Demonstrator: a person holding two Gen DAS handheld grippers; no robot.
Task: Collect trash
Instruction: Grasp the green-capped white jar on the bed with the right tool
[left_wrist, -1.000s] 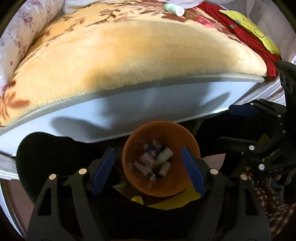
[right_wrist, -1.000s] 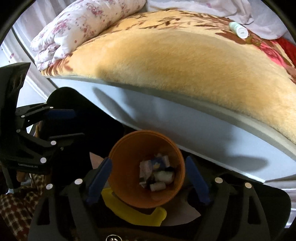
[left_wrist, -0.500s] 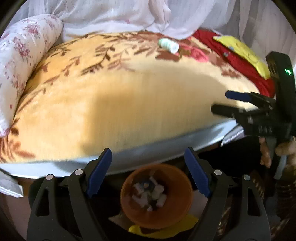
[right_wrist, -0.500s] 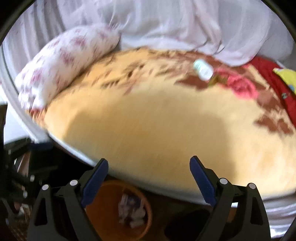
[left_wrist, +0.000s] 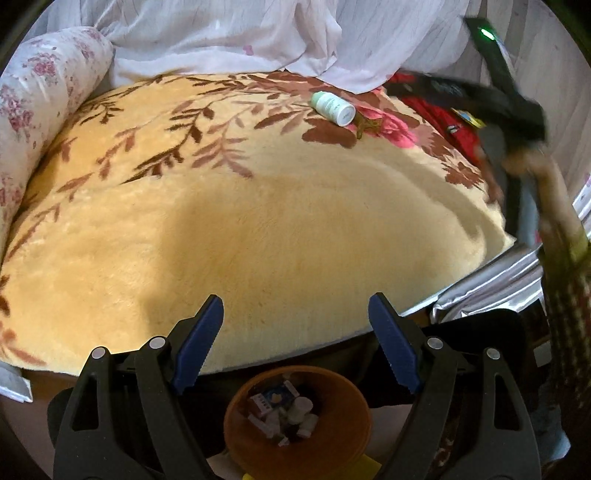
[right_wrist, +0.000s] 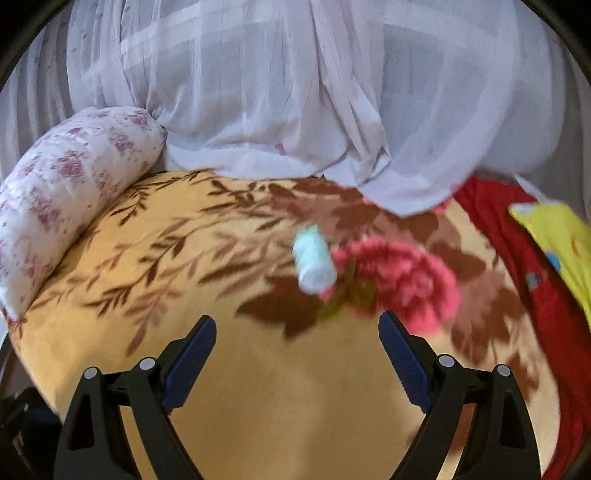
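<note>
Bolster: one floral bolster (right_wrist: 70, 192) lies along the left edge of the bed; soft, not trash.
Left gripper: left gripper (left_wrist: 295, 343) stands wide open with nothing between its blue pads; it hangs over the near edge of the blanket (left_wrist: 258, 221).
Bin: one orange bin (left_wrist: 295, 424) sits on the floor just below that gripper; small boxes and white bits lie in it, too jumbled to count.
Bottle: one white bottle (right_wrist: 314, 260) with a pale green body lies on its side, far across the blanket; probably light, stiff, smooth, apt to roll; best pinched across the middle of its barrel.
Scrap: one olive-brown scrap (left_wrist: 367, 125) lies touching the bottle's cap end; looks flimsy.
Right gripper: right gripper (right_wrist: 297, 350) gapes wide, empty; the bottle lies ahead of its jaws, apart from them.
</note>
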